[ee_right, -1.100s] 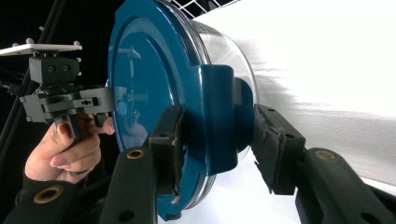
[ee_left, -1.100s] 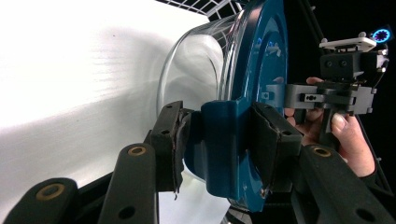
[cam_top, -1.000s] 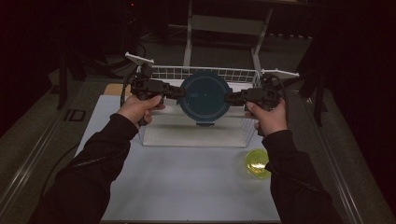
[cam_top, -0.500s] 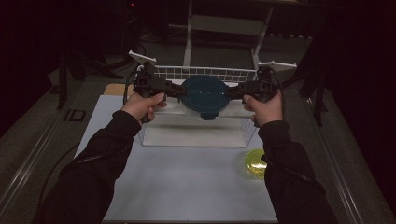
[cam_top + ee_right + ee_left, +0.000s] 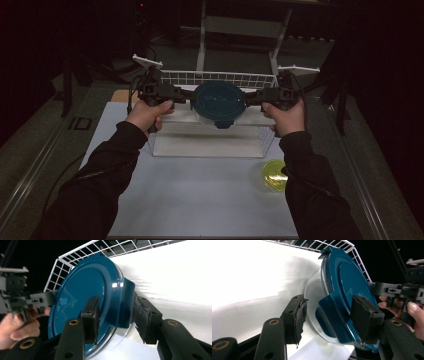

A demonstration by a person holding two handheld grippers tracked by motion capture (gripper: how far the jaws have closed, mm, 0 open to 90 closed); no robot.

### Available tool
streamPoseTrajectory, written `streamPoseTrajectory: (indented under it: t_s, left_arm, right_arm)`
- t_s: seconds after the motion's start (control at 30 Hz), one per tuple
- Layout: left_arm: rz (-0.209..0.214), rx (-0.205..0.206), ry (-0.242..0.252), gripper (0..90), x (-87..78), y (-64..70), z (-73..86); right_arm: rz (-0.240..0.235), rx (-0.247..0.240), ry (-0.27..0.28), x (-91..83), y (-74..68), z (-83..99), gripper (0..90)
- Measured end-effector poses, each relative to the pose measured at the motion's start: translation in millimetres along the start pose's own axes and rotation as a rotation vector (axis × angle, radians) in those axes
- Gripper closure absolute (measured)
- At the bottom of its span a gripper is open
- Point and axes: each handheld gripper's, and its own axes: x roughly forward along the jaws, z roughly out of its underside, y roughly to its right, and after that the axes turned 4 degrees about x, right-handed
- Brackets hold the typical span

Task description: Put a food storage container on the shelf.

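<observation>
both tongs, left gripper (image 5: 186, 93) and right gripper (image 5: 254, 95), are pinched shut on the latch tabs of the blue-lidded container (image 5: 218, 103), held above the wire basket (image 5: 176, 77). a tab could pop open and drop it.

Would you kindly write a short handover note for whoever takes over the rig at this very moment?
Left gripper: jaws either side of the lid's side latch, a gap showing at one pad.
Right gripper: jaws astride the opposite latch.
The round clear container with the blue lid hangs between them above the white wire basket.
A yellow-green lidded cup stands on the table near the right sleeve.
Done: container lifted.
Left: probably lower it and release.
</observation>
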Motion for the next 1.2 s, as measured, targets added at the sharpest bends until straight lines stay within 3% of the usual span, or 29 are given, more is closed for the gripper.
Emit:
streamPoseTrajectory:
  t_s: [0.13,0.27,0.5,0.57,0.63,0.8,0.9,1.07,1.2]
  left_arm:
    - [-0.002,0.020,0.030,44.4,-9.6,1.2,6.2]
    - [-0.022,0.074,0.072,44.0,-22.2,4.2,16.8]
    - [-0.011,0.145,0.083,42.3,-36.5,17.7,38.0]
    - [-0.020,0.158,0.078,42.3,-37.6,20.6,41.5]
    - [-0.061,0.193,0.073,42.4,-40.7,28.6,53.4]
    - [-0.050,0.233,0.089,41.6,-45.0,36.1,73.1]
    - [-0.068,0.267,0.095,37.3,-48.2,39.5,85.6]
    - [-0.025,0.319,0.098,24.0,-48.7,39.3,104.0]
    - [-0.018,0.343,0.097,17.8,-46.6,38.2,116.1]
  right_arm:
    - [0.036,-0.050,0.018,-6.3,-6.8,4.0,54.2]
    - [0.055,-0.106,0.023,-16.0,-14.7,11.7,55.7]
    - [0.034,-0.190,0.022,-25.4,-26.7,31.6,56.6]
    - [0.039,-0.204,0.019,-25.7,-28.5,35.1,57.4]
    - [0.023,-0.235,0.011,-27.8,-33.4,45.6,58.6]
    - [-0.004,-0.262,0.006,-31.3,-39.1,58.5,62.6]
    - [-0.006,-0.299,0.000,-31.4,-45.5,73.8,67.0]
    - [-0.014,-0.320,-0.013,-27.8,-49.3,86.8,70.5]
    - [-0.015,-0.335,-0.024,-24.9,-51.1,92.7,74.4]
